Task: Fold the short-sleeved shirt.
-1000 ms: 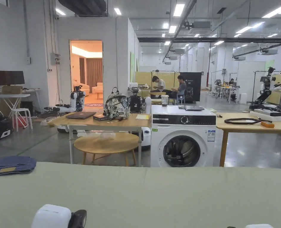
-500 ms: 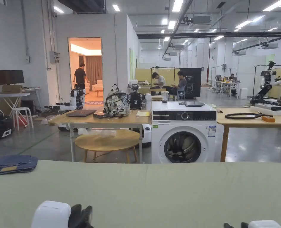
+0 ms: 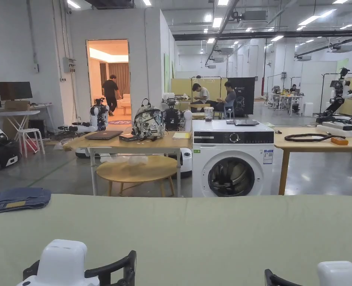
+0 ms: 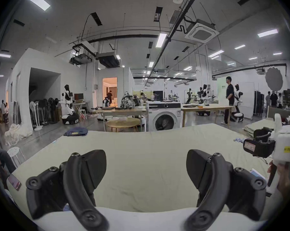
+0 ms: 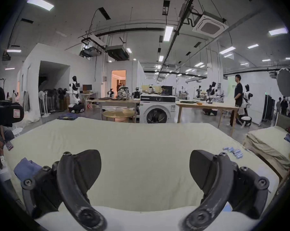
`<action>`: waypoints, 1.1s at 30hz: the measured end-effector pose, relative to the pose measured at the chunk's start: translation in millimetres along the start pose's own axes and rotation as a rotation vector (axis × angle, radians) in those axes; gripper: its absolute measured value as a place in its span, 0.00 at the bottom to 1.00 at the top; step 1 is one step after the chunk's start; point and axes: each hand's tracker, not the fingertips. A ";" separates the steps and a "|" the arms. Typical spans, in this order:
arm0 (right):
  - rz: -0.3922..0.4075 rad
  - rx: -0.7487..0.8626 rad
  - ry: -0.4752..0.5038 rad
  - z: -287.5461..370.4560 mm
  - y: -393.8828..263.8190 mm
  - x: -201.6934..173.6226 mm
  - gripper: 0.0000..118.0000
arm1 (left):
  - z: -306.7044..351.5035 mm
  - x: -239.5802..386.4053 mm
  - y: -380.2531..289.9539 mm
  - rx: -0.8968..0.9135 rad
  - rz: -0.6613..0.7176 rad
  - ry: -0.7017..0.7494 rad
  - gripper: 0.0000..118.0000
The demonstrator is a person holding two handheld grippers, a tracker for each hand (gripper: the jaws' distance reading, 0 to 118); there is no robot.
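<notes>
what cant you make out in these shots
- Blue cloth: right gripper view, partly hidden behind the right gripper's jaw; cannot tell whether it is the shirt.
- Folded denim: head view, cut off by the left edge; garment type unclear.
- Left gripper: head view, cut off by the bottom edge.
- Small blue items on the bed: right gripper view, too small to identify.

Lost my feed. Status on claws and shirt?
Both claws open, left claw, right claw, over bare green table. Shirt not laid out. Folded blue cloth far-left corner.
</notes>
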 end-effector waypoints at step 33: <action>-0.093 -0.098 -0.110 1.9 12.4 -14.4 0.92 | 6.0 1.4 -6.1 -0.024 0.057 -0.020 0.84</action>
